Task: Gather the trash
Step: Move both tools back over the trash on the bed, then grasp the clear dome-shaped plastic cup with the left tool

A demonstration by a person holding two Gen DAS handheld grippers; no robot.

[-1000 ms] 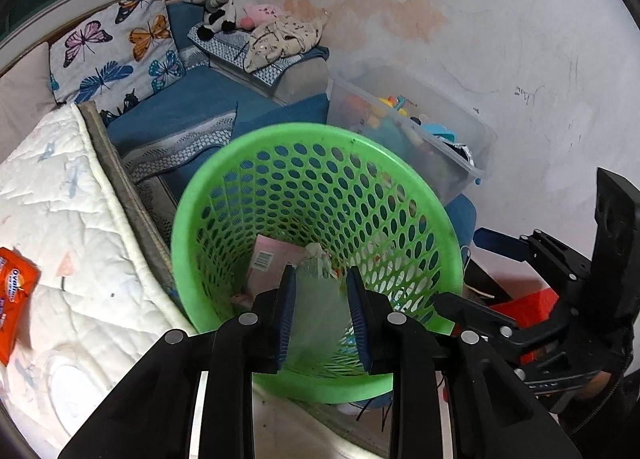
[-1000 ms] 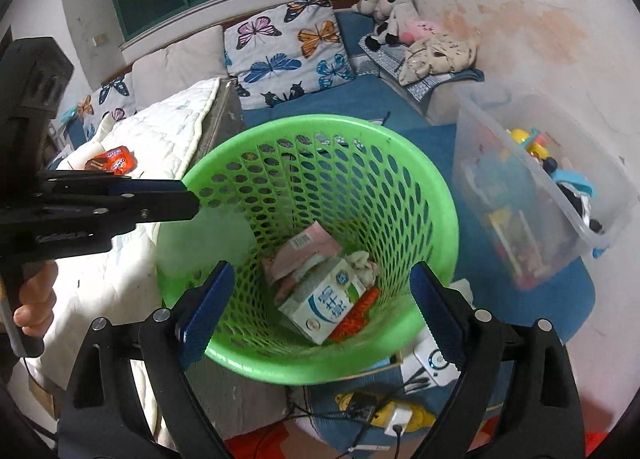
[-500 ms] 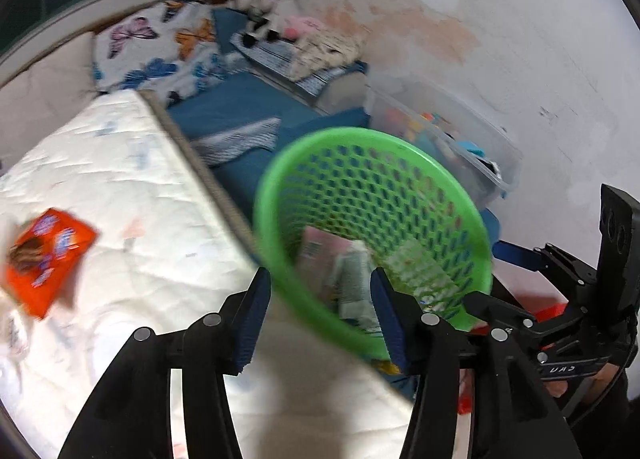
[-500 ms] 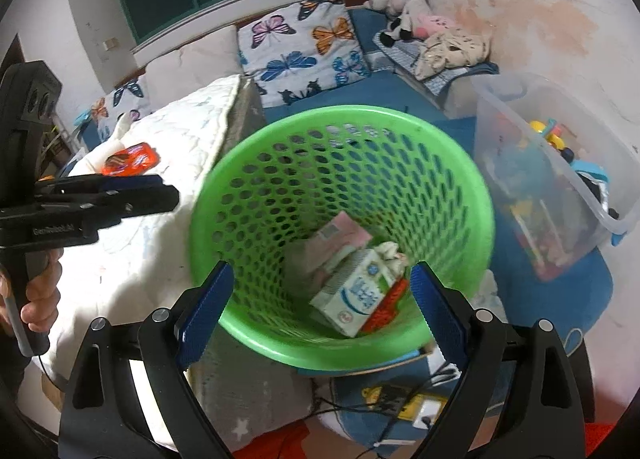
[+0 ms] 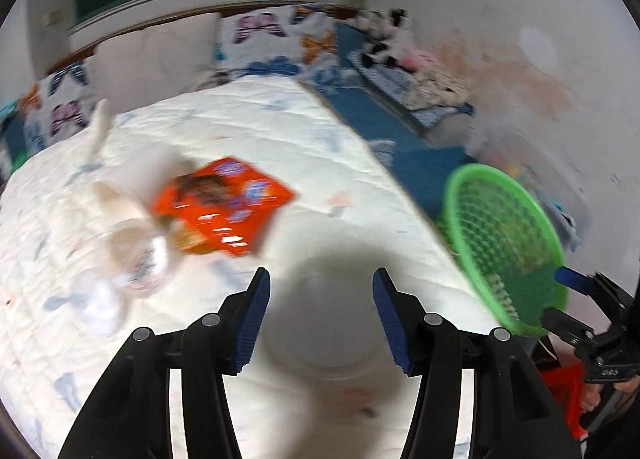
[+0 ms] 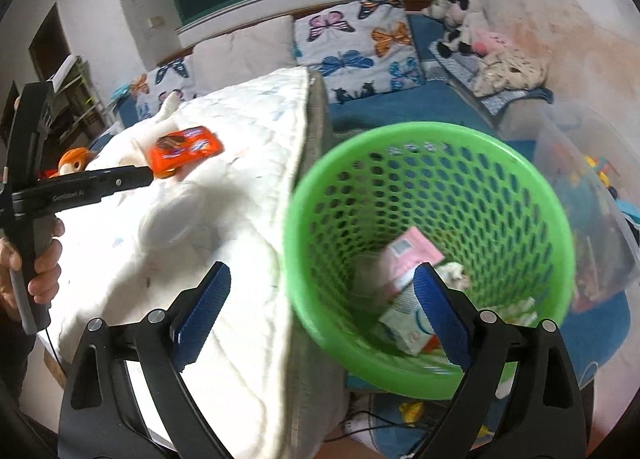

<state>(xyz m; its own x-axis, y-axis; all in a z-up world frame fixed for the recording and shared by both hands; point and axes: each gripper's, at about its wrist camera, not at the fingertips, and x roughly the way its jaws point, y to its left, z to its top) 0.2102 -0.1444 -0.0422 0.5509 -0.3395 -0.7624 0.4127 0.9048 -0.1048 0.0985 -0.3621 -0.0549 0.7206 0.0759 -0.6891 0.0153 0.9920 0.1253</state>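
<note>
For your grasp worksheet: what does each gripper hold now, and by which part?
Nothing. The left gripper is opening, empty, over the mattress; the right gripper is open and empty.

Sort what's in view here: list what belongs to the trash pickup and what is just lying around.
Part of the job:
- orange snack wrapper on the white quilt
- crumpled clear plastic beside it
- green basket, already holding a pink packet and a carton

Just lying about:
- butterfly pillows
- plush toys
- clear toy bin
</note>
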